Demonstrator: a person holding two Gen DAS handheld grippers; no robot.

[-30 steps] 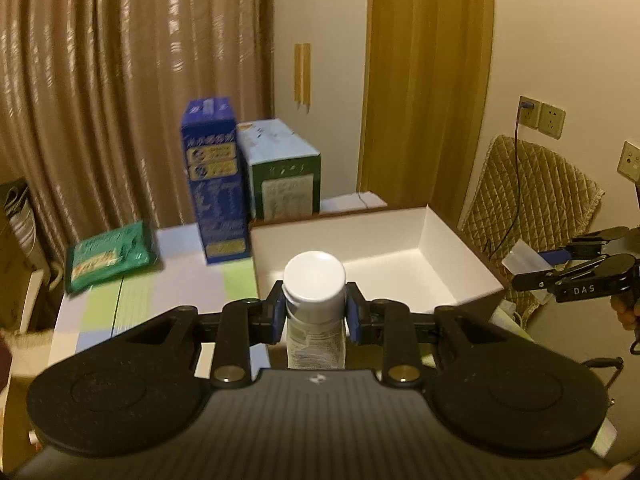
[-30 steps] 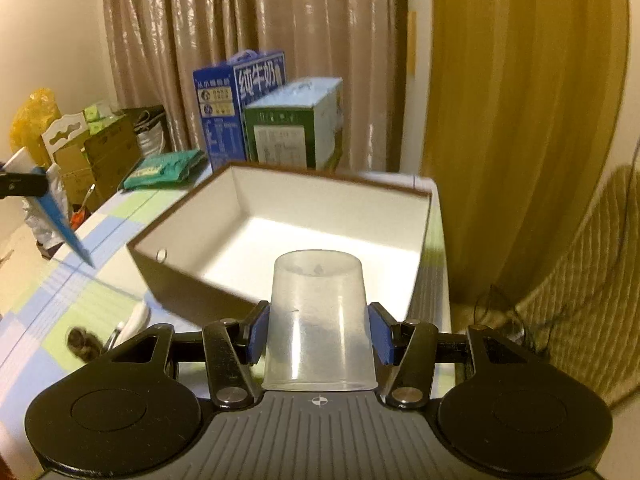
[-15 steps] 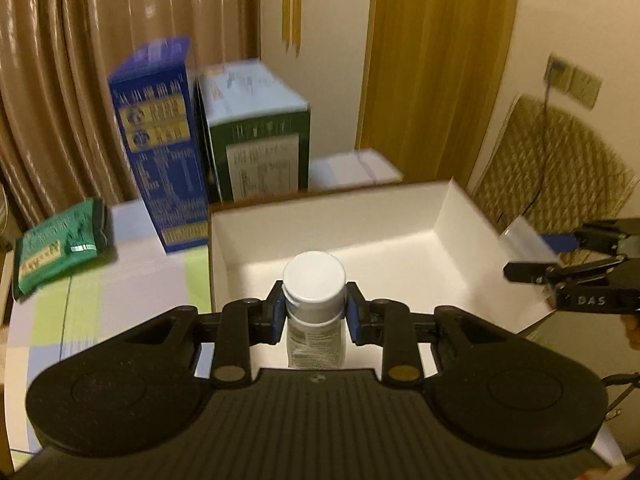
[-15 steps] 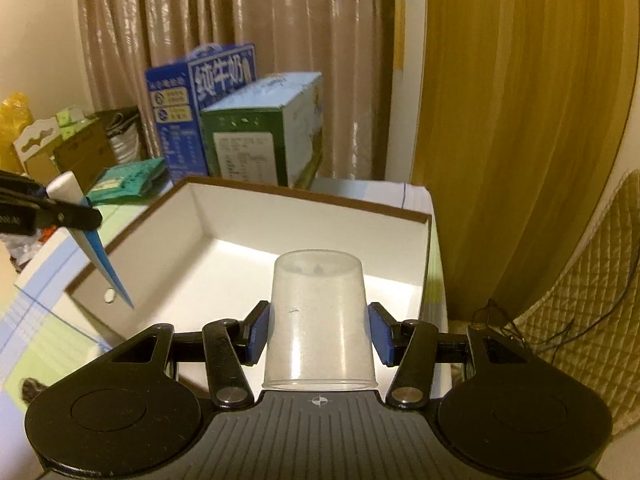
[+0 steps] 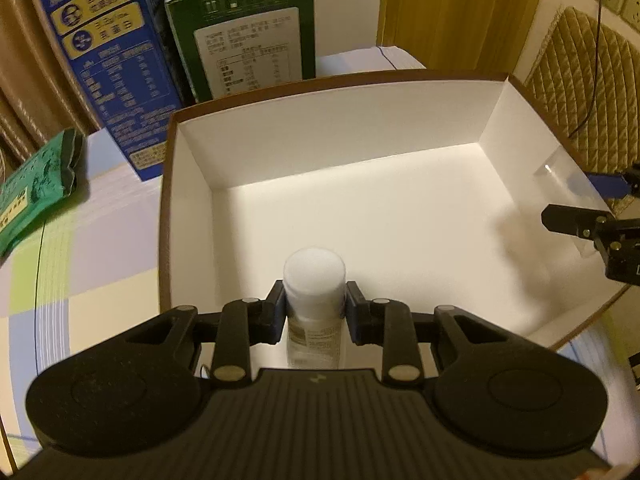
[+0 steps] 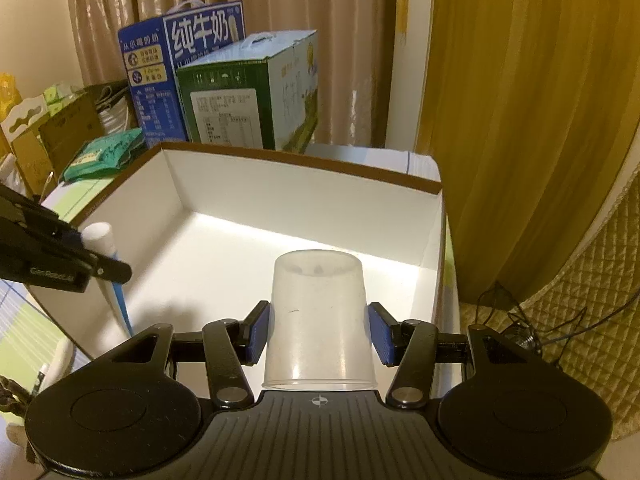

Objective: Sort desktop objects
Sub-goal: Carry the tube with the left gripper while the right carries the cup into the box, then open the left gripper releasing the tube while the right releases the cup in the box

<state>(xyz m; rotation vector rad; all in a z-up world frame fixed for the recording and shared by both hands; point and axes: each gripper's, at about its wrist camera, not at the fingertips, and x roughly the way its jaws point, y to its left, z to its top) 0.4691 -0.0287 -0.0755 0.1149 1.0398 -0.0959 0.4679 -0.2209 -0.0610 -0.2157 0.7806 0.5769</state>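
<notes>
Open white-lined box (image 5: 360,184) on counter (image 5: 80,264), empty inside. Above box's right side: right gripper (image 6: 318,330) clamped on inverted translucent cup (image 6: 318,320). Above box's near-left edge: left gripper (image 5: 314,314) clamped on white-capped bottle (image 5: 314,300).

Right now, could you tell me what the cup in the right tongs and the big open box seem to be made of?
Cup: probably thin plastic, frosted and translucent; the box floor shows faintly through it. Box: likely cardboard, matte white inside with a brown edge, creased at its corners.
</notes>
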